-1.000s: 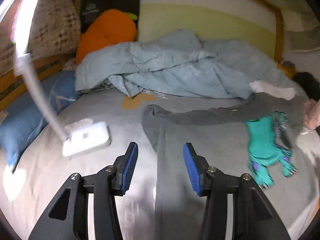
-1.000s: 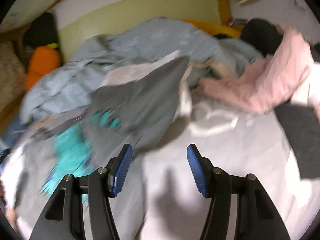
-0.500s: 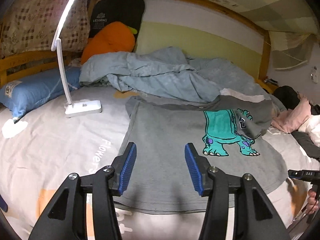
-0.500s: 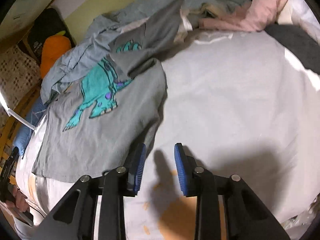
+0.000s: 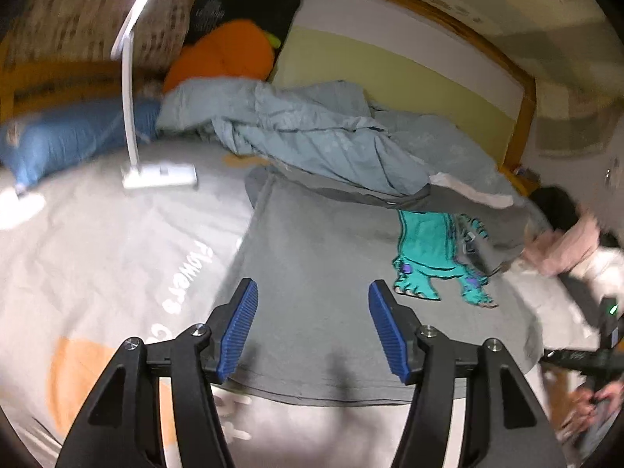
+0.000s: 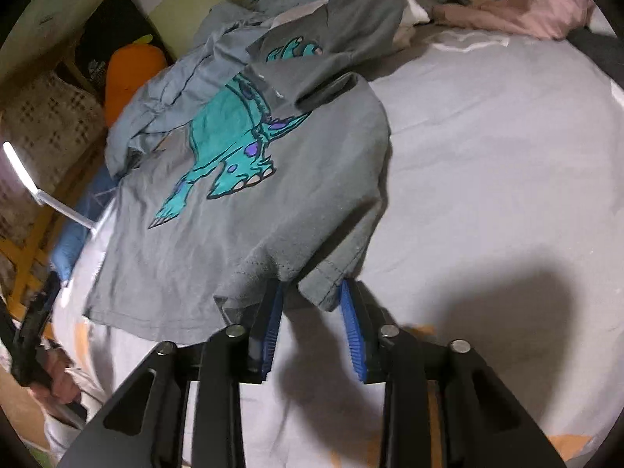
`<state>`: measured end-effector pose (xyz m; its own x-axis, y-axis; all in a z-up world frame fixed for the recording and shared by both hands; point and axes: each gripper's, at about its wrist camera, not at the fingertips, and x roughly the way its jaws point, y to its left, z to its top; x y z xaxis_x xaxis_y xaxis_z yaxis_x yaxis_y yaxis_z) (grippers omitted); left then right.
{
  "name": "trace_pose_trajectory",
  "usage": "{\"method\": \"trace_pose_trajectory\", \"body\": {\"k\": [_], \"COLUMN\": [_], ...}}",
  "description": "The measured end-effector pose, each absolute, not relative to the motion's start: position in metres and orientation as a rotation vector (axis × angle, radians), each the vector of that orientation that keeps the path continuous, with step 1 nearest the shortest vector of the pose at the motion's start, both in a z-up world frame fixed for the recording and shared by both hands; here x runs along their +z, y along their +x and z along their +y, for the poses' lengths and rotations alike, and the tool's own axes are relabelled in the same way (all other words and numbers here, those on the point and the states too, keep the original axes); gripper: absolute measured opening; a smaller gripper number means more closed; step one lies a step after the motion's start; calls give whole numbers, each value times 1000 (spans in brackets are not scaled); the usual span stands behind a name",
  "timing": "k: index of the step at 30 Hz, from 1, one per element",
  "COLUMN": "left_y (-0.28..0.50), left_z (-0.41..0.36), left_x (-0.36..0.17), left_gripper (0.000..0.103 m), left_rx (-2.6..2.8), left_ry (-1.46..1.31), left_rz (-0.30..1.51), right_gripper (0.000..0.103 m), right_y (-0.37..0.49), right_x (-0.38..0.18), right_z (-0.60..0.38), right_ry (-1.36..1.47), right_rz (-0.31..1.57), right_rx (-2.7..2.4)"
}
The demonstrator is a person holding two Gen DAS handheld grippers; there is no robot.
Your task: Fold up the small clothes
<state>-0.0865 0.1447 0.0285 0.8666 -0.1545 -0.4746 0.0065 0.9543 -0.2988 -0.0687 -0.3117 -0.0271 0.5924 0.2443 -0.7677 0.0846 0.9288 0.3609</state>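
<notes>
I saw the grey T-shirt (image 5: 319,273) lying spread on the bed (image 5: 117,241), on the pale grey sheet, with its printed side up. The print was a teal monster (image 6: 230,148). The far part of the shirt was folded over itself, so one grey flap covered the top of the monster. Behind the shirt lay a crumpled light blue duvet (image 5: 312,132), and its edge touched the far end of the shirt.

My left tool (image 5: 312,327) hung over the near hem of the shirt. Its jaws had just been opening and they stood spread, with only flat cloth under them and nothing pinched. The blue pads (image 5: 241,323) did not press on anything.

My right tool (image 6: 312,308) was at the near right corner of the shirt. Its jaws had just been closing, and the corner of the hem was bunched between the pads and lifted a little from the sheet, so this tool was pinching the T-shirt.

A white desk lamp (image 5: 156,173) stood on the bed to the left of the shirt, well apart from it. An orange carrot pillow (image 5: 226,54) leaned at the headboard. Pink clothes (image 6: 518,11) lay at the far right side of the bed.
</notes>
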Motion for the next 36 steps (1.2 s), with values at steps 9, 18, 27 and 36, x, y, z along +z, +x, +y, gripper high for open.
{"method": "trace_pose_trajectory", "body": {"k": [9,18,27,36], "left_y": [-78,-79,-75,-71], "left_z": [158,175,199,180], "left_x": [16,-17,-30,-34], "left_gripper": [58,58,53,7], "left_rx": [71,10,3,78], "left_ry": [-236,-442,-618,-455], "left_rz": [641,798,812,820], "right_gripper": [3,66,47,4], "right_y": [-120,-129,-93,-92], "right_x": [7,7,-27,-21], "right_z": [-375,-382,-375,-365], "right_ry": [504,514,505,503], "right_rz": [750,726,910,854], "right_rx": [-157,-115,-91,-51]}}
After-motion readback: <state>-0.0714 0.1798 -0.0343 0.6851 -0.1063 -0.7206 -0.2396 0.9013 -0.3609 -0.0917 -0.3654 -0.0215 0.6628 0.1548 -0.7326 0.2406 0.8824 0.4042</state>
